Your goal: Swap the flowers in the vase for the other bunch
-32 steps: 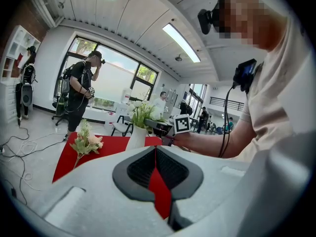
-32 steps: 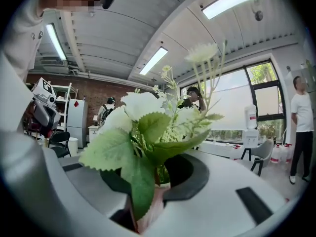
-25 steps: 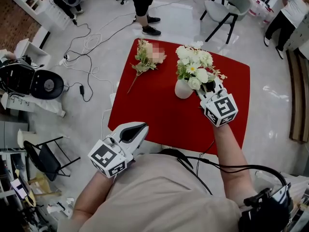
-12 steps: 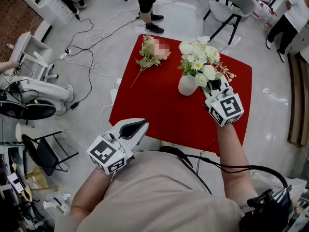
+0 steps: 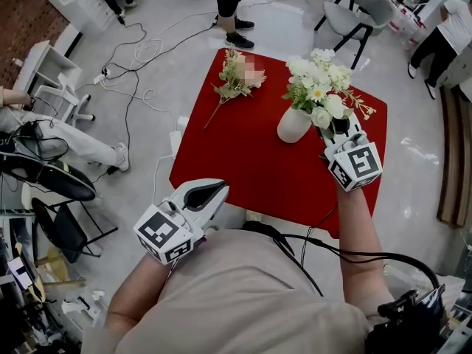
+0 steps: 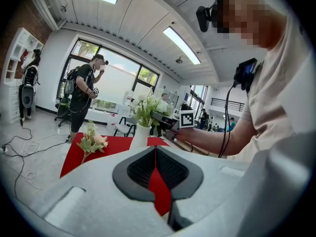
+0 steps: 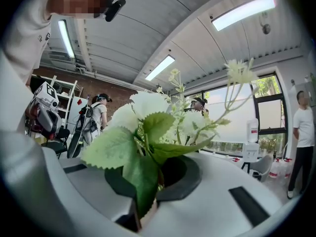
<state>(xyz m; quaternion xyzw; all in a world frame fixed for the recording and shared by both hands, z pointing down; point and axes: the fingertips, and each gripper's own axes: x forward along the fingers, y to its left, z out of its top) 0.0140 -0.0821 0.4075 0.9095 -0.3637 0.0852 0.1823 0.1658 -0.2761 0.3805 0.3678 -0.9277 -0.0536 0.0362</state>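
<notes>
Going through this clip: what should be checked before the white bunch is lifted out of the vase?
1. Grip: ok. The right gripper is shut on the white bunch; its fingers have just been closing, with leaves and stems between them.
2. Bunch not yet out of the vase: ok.
3. Vase upright on the table: ok.
4. Vase steadied: not ok. The left gripper, shut and empty, is by the person's body, far from it.
5. Replacement ready: ok. The other bunch lies on the table, apart from the vase.
</notes>
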